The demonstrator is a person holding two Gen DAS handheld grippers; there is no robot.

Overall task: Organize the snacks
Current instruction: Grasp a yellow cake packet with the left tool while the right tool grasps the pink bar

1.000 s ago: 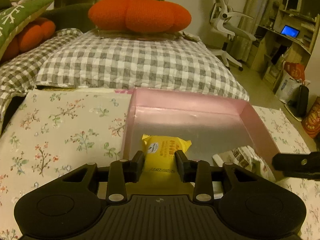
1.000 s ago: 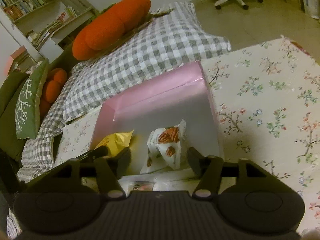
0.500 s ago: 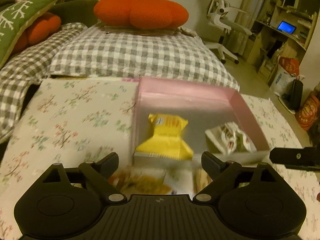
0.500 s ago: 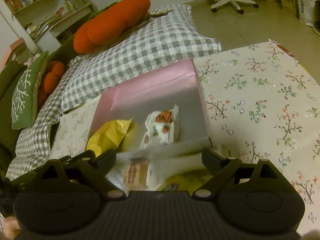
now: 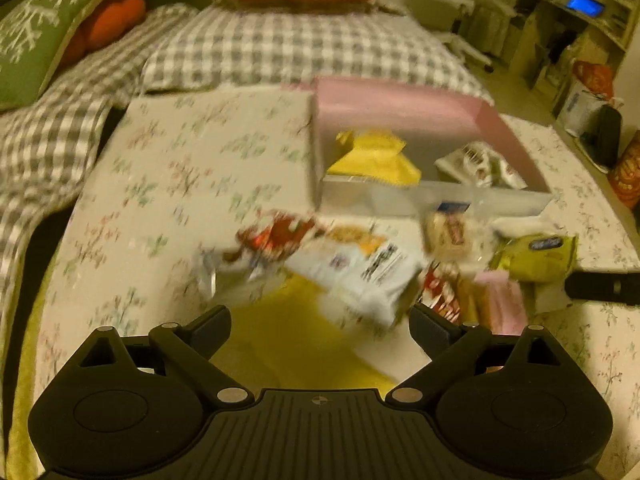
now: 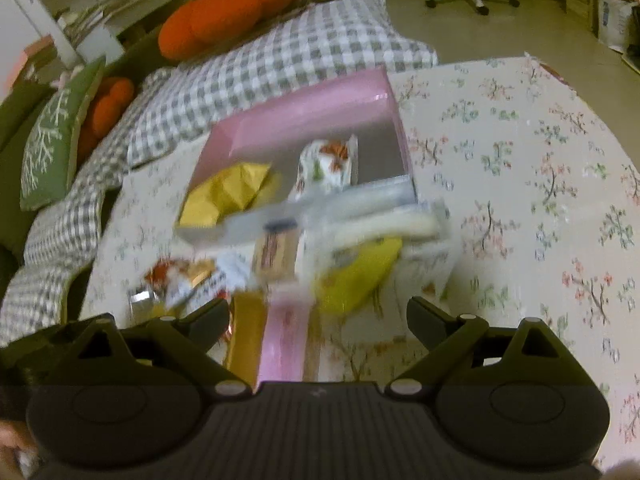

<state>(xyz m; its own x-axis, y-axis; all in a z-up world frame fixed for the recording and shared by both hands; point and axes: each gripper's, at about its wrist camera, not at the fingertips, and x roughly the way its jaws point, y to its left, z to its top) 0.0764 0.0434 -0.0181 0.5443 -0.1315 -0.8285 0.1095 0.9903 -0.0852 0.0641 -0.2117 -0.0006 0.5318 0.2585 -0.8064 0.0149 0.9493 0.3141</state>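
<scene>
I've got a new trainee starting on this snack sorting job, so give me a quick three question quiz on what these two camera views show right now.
1. True or false: the left gripper is shut on a snack.
2. Multiple choice: how many snacks lie inside the pink box? A) none B) two C) five
3. Fill in: the pile of loose snacks lies on the floral cloth, on the ___ side of the box from the camera.

Key
1. False: both it and the right gripper are open and empty.
2. B: a yellow packet and a white packet.
3. Near.
</scene>
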